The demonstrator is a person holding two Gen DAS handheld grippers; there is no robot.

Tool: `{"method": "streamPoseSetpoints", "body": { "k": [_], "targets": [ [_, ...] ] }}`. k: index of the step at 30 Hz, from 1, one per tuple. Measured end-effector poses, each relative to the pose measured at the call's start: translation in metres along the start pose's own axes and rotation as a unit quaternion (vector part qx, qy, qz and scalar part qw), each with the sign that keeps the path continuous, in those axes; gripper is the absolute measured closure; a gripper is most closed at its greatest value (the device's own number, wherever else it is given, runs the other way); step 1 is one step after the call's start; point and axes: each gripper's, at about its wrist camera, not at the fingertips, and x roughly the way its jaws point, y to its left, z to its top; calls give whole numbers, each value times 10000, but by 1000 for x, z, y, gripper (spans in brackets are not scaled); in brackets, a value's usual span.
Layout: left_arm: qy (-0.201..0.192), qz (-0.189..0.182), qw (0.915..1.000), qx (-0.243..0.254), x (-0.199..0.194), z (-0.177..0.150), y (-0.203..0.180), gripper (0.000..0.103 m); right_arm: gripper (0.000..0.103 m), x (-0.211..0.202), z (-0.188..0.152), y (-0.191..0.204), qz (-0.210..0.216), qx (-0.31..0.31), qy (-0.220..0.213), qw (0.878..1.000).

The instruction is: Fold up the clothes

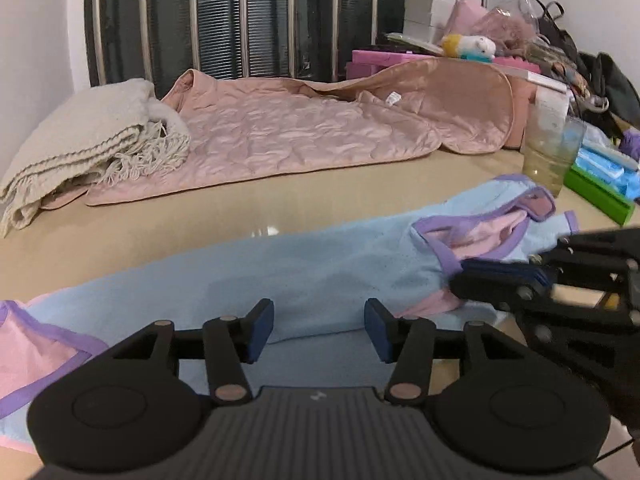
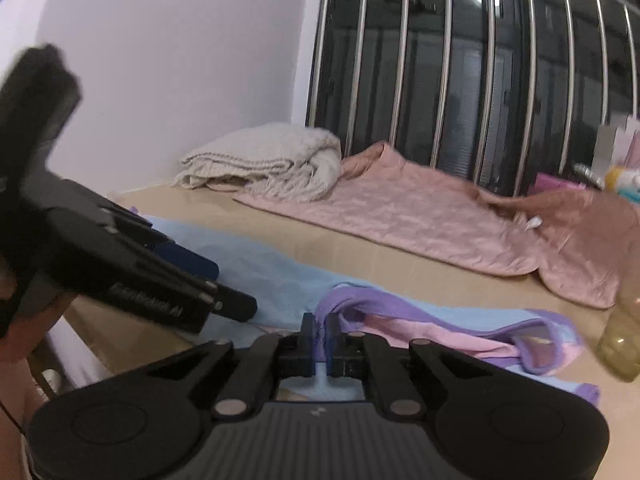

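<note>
A light blue garment with purple trim and a pink lining lies stretched across the beige table. My left gripper is open over the garment's near edge, with blue cloth showing between its pads and nothing pinched. My right gripper is shut on the purple-trimmed edge of the garment. In the left wrist view the right gripper comes in from the right, closed at the purple band. The right wrist view shows the left gripper at the left, over the blue cloth.
A pink quilted blanket and a folded cream knit throw lie at the back by the barred window. A clear plastic cup, a green box and a heap of boxes, bags and a toy crowd the right side.
</note>
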Motion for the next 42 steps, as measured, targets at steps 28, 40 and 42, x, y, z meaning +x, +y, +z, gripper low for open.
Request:
{"method": "streamPoseSetpoints", "body": {
  "k": [28,40,42],
  "targets": [
    [41,232,9997,6,17,-1,-15,23,95,-14,-26,-98,-1547,1520,-16,9762],
    [-298,418,9984,-245,-16,8,-1,22,48,-15,-39,-78,-2039,1637,-281,9648],
    [-352,626,9968,-364,-26,4,10,22,48,-11,-44,-69,-2081,1325,-374,9684]
  ]
}}
